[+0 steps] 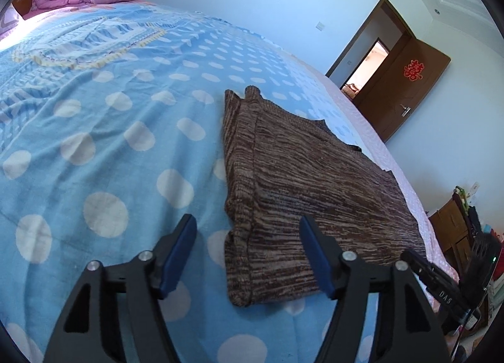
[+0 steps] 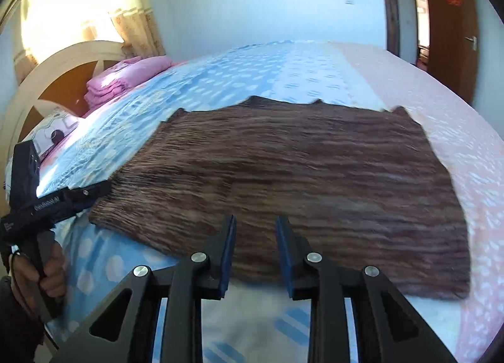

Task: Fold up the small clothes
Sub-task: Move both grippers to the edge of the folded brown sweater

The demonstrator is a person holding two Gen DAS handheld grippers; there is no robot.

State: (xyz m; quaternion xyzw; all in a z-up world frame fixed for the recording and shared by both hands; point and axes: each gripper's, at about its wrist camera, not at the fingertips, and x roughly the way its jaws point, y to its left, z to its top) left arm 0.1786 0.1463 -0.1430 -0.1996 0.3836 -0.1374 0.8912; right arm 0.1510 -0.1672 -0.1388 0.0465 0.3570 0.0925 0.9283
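Bed (image 1: 94,149) carries the knit (image 1: 302,193), its long axis running across your right gripper (image 2: 255,252), whose narrowly parted jaws hover empty over its near hem. Your left gripper (image 1: 249,252) straddles the knit's end corner, jaws wide, gripping nothing.

Bright daylight is let in through the curtain (image 2: 78,10), where strong glare is seen. The right wrist view is blurred. Edges are bent and darkened.
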